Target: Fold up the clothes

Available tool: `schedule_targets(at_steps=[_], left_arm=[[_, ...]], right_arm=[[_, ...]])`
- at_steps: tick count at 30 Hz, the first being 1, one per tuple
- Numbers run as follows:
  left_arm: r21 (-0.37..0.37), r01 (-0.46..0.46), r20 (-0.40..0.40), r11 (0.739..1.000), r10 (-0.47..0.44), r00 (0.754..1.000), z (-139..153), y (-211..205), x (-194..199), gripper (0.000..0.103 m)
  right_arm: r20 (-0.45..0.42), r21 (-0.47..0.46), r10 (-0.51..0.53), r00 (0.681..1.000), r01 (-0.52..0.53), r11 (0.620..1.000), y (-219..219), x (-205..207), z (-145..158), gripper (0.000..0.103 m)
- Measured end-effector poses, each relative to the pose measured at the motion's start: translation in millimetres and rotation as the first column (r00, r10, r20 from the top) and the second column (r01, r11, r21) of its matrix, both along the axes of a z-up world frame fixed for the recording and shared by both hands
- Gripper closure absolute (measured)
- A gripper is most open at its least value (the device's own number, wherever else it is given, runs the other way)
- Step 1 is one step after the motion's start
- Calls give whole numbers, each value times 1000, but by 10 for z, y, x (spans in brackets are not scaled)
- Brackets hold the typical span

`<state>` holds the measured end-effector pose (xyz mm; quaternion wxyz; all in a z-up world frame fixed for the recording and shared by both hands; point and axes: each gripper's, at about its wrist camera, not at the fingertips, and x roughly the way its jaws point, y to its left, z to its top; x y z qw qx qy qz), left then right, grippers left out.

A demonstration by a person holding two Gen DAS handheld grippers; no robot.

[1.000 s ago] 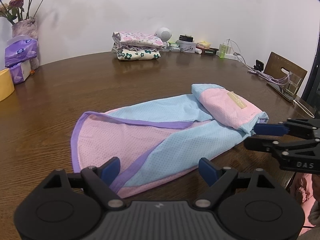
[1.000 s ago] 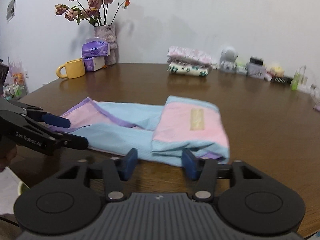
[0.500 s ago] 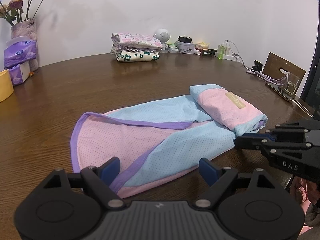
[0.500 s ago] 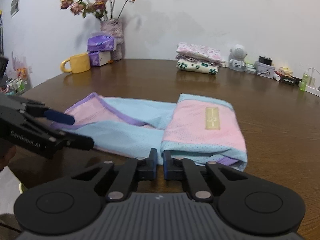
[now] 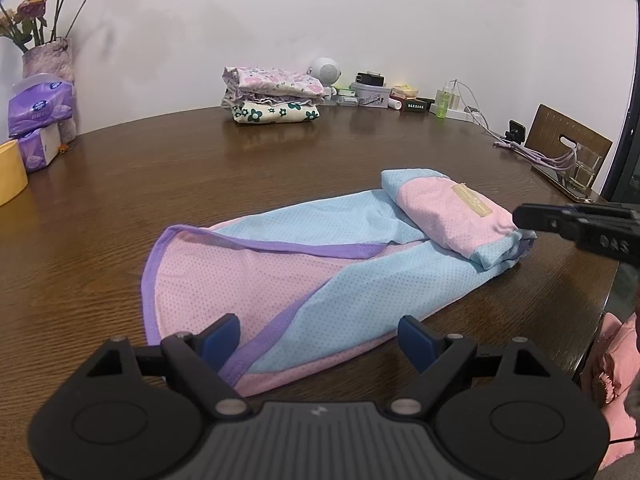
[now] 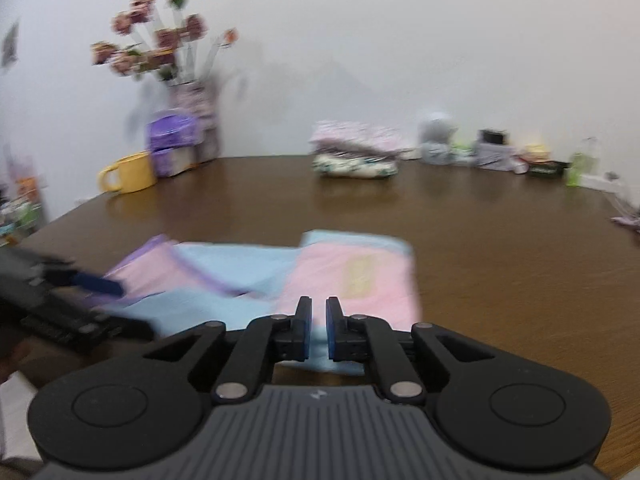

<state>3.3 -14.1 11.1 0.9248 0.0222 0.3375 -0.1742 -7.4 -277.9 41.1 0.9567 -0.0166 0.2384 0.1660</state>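
A pink, light-blue and purple mesh garment (image 5: pixel 320 264) lies flat on the brown table (image 5: pixel 200 168). Its right end is folded over into a pink pad with a tan label (image 5: pixel 448 216). My left gripper (image 5: pixel 320 332) stands open just above the garment's near hem, touching nothing. My right gripper (image 6: pixel 318 312) is at the near edge of the folded end (image 6: pixel 360 276). Its jaws are almost together and opening by a hair, with blue cloth in the slit between the pads. In the left wrist view the right gripper (image 5: pixel 520 216) touches the fold's right edge. The right wrist view is blurred.
A stack of folded floral clothes (image 5: pixel 276 96) sits at the back of the table. A yellow mug (image 6: pixel 128 172), purple tissue packs (image 5: pixel 40 120) and a flower vase (image 6: pixel 196 120) stand at the left. Small bottles, cables and a glass (image 5: pixel 584 168) crowd the right, near a chair back (image 5: pixel 568 136).
The right gripper's jaws went from half open to nearly together at the folded end's near edge, then the gripper moved in over the fold and rose a little. The left gripper stayed still.
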Motion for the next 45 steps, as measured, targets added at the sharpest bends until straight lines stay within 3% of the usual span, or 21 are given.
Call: schedule_targets(at_steps=[8, 14, 19, 22, 23, 24, 26, 33, 37, 39, 42, 45], left_arm=[[7, 1, 0, 1000, -1, 1000, -6, -9, 7, 17], [5, 0, 2, 1000, 0, 1000, -8, -3, 17, 17], [5, -1, 4, 1000, 1, 1000, -12, -10, 10, 17], [3, -1, 3, 1000, 1, 1000, -13, -10, 12, 17], [1, -2, 3, 1000, 2, 1000, -13, -6, 8, 17], [-2, -2, 3, 1000, 2, 1000, -13, -2, 7, 17], [-5, -2, 3, 1000, 2, 1000, -15, 1, 7, 17], [-8, -2, 6, 1000, 2, 1000, -20, 7, -5, 17], [-11, 0, 7, 1000, 0, 1000, -24, 13, 1, 17], [-14, 0, 9, 1000, 0, 1000, -23, 17, 1, 17], [-18, 2, 9, 1000, -2, 1000, -23, 26, 0, 17], [-22, 6, 9, 1000, -5, 1000, -19, 36, 1, 17]], right_arm=[[-87, -8, -8, 996, 8, 1000, 23, 100, -183, 97], [-30, -10, -65, 997, 65, 998, -82, 30, -61, 97], [-89, -8, -67, 994, 67, 998, -112, 88, -149, 97], [-70, 29, -82, 994, 84, 996, -187, 40, -90, 95], [-63, 56, -102, 993, 105, 993, -247, 38, -55, 82], [-66, 95, -126, 990, 132, 987, -326, 36, -26, 54], [-100, 176, -144, 984, 160, 971, -470, 71, -30, 38], [-281, 406, -114, 953, 225, 886, -748, 296, -298, 38], [-303, 472, -107, 947, 246, 846, -772, 301, -389, 40], [-308, 493, -111, 945, 258, 831, -760, 299, -421, 47], [-345, 560, -117, 931, 304, 770, -791, 291, -509, 65], [-372, 608, -125, 920, 343, 716, -821, 270, -571, 69]])
